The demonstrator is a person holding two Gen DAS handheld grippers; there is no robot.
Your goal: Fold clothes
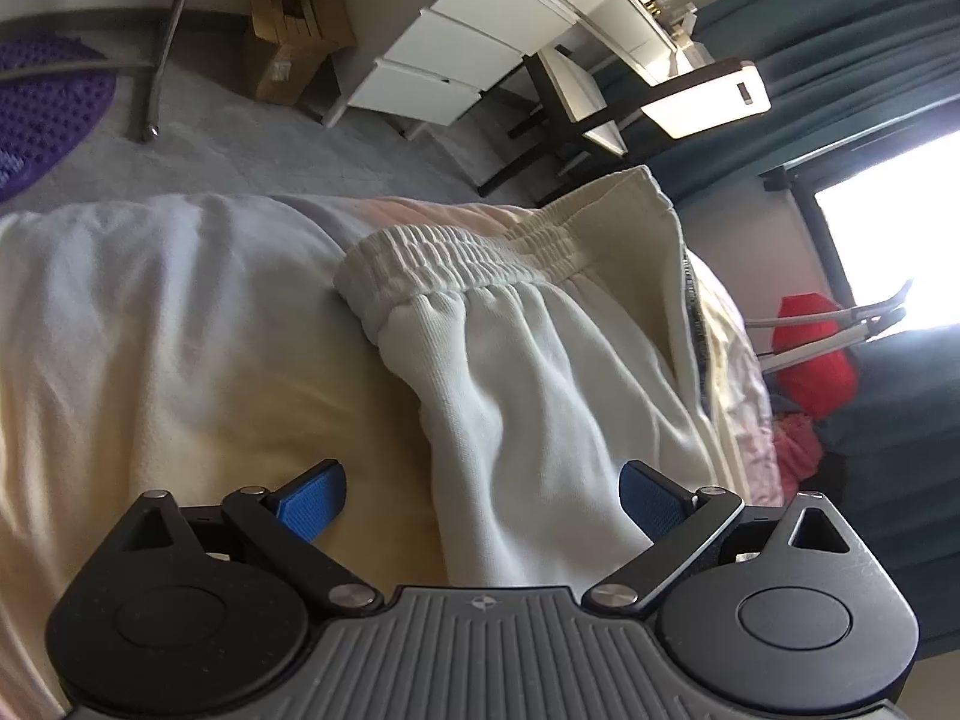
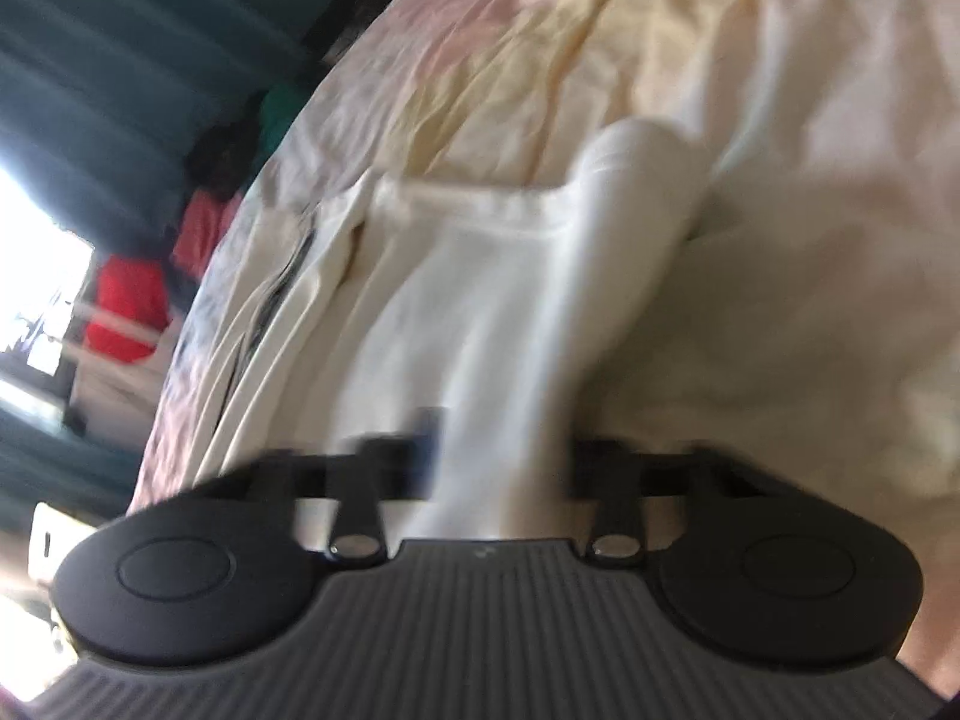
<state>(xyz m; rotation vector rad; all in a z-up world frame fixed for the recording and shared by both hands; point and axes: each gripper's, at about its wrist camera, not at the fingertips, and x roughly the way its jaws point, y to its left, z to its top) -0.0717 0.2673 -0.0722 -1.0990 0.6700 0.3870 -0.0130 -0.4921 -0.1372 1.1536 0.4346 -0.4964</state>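
A pair of white sweatpants with a ribbed elastic waistband lies on the cream bed cover. My left gripper is open, its blue pads apart, with the trouser cloth running between them. In the blurred right wrist view the same white garment stretches away from my right gripper. Cloth fills the gap between the right fingers, which stand partly closed around it; the blur hides whether they pinch it.
White drawers and a cardboard box stand on the grey carpet beyond the bed. A purple mat lies at left. Teal curtains, a bright window and red clothes are at right.
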